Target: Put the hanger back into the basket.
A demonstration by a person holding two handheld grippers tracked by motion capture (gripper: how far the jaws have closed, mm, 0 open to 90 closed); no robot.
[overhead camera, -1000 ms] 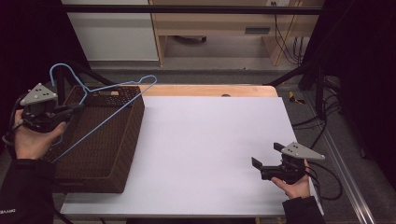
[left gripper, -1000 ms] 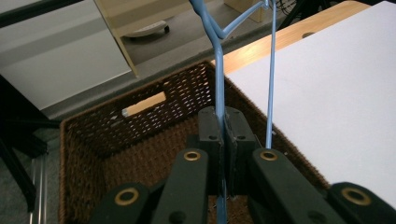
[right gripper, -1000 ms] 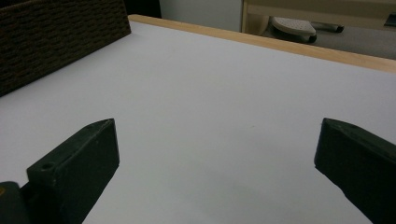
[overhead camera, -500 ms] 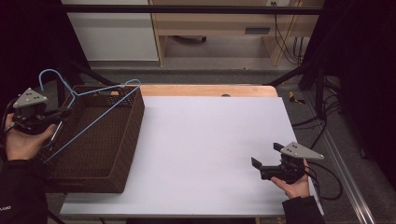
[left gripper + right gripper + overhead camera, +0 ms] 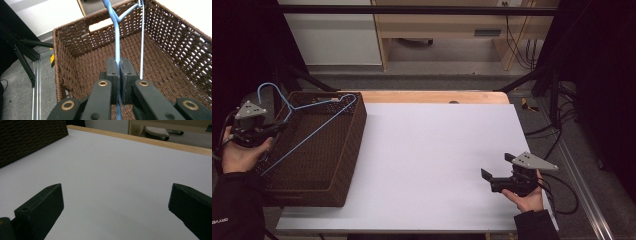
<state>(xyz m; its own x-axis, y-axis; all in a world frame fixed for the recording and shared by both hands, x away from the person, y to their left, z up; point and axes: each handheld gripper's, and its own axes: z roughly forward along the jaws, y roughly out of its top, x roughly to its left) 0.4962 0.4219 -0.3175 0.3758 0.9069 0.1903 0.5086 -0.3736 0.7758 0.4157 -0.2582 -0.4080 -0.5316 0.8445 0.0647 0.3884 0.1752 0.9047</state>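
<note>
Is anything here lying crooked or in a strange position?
Yes. The blue hanger sits askew across the basket, its hook poking beyond the far left corner. The left gripper is clamped on its wire.

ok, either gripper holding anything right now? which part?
The left gripper is shut on the blue hanger, pinching one thin wire run over the wicker basket. The right gripper is open, holding nothing.

A wicker basket (image 5: 342,165) sits on the white table (image 5: 432,150).
</note>
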